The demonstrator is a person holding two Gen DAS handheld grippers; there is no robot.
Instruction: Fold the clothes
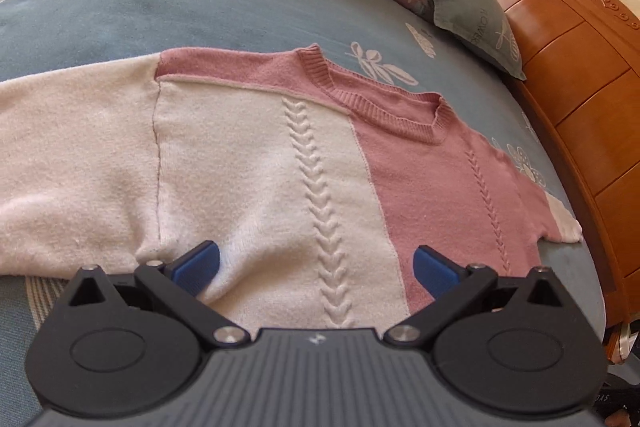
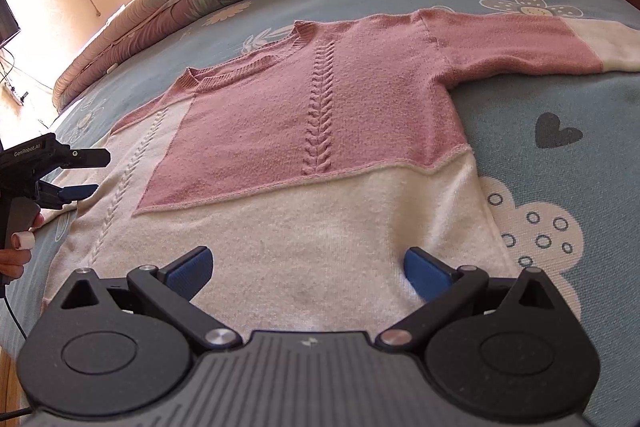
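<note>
sweater lies flat on the bed; left gripper and right gripper hover above it, jaws apart.

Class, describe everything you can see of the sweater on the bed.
The sweater is a soft knit in pink and cream blocks, with a ribbed round collar and raised braid stitching. It lies flat, unfolded, front up on the blue bedsheet, sleeves spread sideways. Both the left gripper and right gripper are open above its cream part.
</note>
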